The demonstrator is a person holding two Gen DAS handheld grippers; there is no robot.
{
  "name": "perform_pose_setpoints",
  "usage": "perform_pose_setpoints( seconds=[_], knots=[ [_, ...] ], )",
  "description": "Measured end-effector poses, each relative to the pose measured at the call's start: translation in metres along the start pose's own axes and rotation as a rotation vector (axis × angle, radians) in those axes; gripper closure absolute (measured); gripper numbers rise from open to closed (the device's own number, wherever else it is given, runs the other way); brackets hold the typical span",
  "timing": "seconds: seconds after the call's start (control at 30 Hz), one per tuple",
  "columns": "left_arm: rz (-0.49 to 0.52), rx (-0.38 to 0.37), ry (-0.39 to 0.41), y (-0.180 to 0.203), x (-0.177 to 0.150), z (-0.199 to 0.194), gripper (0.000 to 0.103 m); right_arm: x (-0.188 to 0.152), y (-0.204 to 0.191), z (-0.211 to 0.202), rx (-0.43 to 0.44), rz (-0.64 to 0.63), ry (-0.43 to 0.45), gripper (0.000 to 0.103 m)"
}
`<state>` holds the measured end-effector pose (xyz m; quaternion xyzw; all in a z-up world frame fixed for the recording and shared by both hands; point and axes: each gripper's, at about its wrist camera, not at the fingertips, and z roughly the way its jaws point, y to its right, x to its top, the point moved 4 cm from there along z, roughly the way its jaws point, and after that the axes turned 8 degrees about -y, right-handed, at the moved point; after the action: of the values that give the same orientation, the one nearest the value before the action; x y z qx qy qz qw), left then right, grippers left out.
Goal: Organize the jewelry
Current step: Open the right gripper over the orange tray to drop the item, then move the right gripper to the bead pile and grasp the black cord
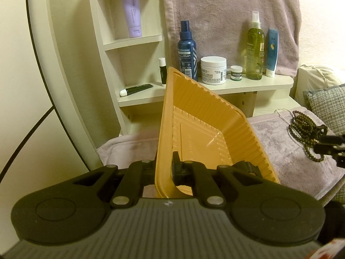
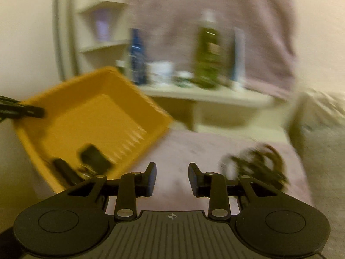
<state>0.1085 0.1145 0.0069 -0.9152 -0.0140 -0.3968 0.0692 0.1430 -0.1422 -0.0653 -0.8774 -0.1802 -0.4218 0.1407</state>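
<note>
My left gripper [image 1: 165, 170] is shut on the rim of an orange plastic tray [image 1: 207, 129] and holds it tilted up on edge above the pink towel [image 1: 280, 151]. The tray also shows in the blurred right wrist view [image 2: 97, 112], with a few dark items [image 2: 94, 157] lying at its low end. A heap of dark beaded necklaces [image 1: 306, 129] with a white pearl strand [image 1: 282, 113] lies on the towel at the right; it also shows in the right wrist view [image 2: 258, 161]. My right gripper [image 2: 172, 178] is open and empty above the towel, left of the beads.
A cream shelf unit [image 1: 248, 84] behind the towel holds a blue spray bottle [image 1: 187, 49], a white cream jar [image 1: 213, 70], a green bottle [image 1: 255, 47] and tubes. A round mirror edge [image 1: 54, 64] stands at the left. A grey cushion [image 1: 327, 103] lies at the right.
</note>
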Motion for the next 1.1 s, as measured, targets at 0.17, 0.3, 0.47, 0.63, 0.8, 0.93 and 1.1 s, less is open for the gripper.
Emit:
perform_pose_setpoints(
  seconds=[0.17,0.3,0.47,0.63,0.8,0.93,1.1],
  knots=[
    [0.001,0.0,0.0,0.0,0.0,0.0,0.097,-0.024,0.038,-0.002,-0.12,0.09,-0.044,0.07],
    [0.001,0.0,0.0,0.0,0.0,0.0,0.097,-0.03,0.055,-0.005,-0.17,0.097,-0.051,0.07],
    [0.002,0.0,-0.001,0.0,0.001,0.0,0.097,-0.028,0.06,-0.004,-0.214,0.07,-0.046,0.07],
    [0.001,0.0,-0.001,0.0,0.001,0.0,0.097,-0.02,0.073,0.003,-0.311,0.021,-0.048,0.07],
    [0.001,0.001,-0.002,0.0,0.002,0.0,0.097,-0.015,0.095,0.014,-0.364,0.028,-0.081,0.07],
    [0.001,0.001,-0.004,-0.001,0.002,0.001,0.097,-0.011,0.104,0.022,-0.355,0.008,-0.091,0.07],
    [0.003,0.003,-0.007,-0.001,0.004,0.002,0.097,-0.008,0.102,0.035,-0.346,-0.05,-0.105,0.072]
  ],
)
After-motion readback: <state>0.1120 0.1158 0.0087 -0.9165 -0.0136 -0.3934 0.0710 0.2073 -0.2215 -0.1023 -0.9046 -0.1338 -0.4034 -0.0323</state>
